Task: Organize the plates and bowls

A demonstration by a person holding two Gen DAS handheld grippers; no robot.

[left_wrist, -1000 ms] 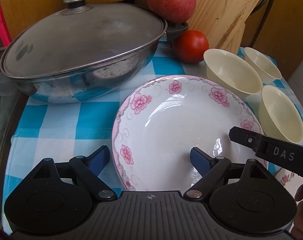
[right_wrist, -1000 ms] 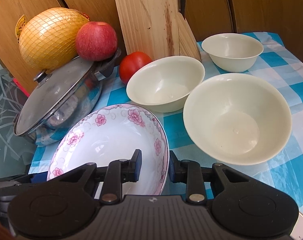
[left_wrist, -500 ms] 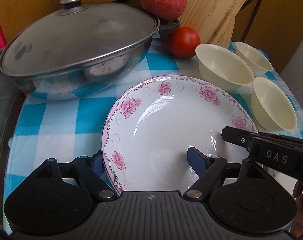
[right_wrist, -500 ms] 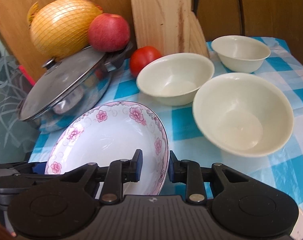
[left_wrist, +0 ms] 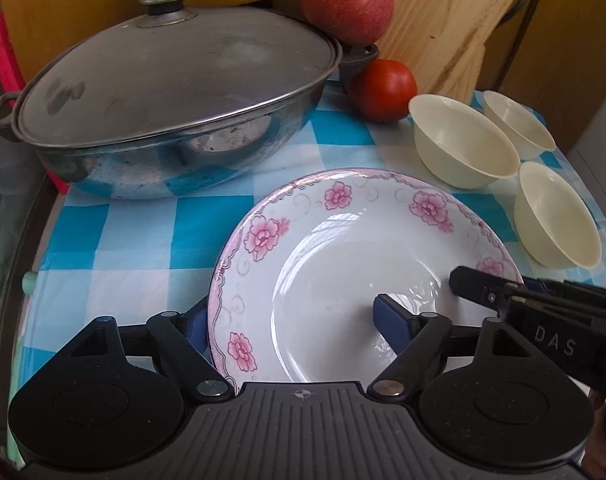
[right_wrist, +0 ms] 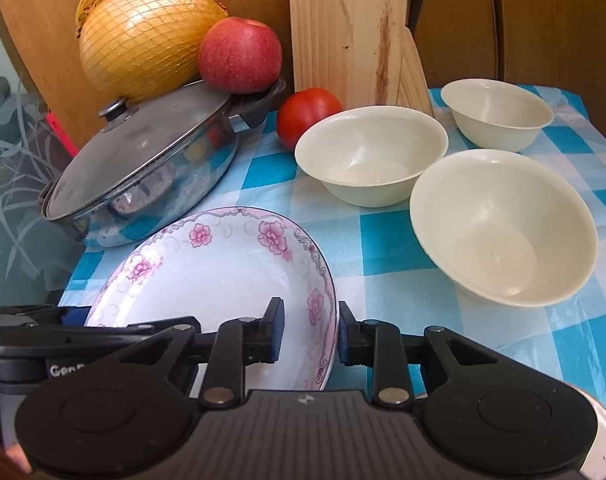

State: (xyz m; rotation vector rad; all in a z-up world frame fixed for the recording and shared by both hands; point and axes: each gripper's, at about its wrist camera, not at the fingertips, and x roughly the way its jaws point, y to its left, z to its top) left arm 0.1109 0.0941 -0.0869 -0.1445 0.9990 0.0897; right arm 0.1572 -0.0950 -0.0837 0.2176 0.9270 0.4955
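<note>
The flowered plate (left_wrist: 343,280) sits at the near middle of the checked worktop (left_wrist: 143,236), and both tongs straddle its rim. The right tongs (right_wrist: 309,334) are drawn narrow and pinch its edge at about three o'clock; the left tongs (left_wrist: 291,322) have just been closing, with one pad inside the dish and the other under the rim at nine o'clock, though I cannot tell if they press yet. Three cream bowls (right_wrist: 503,228) stand apart from the plate toward two o'clock, and a lidded pan (left_wrist: 175,96) lies at eleven.
</note>
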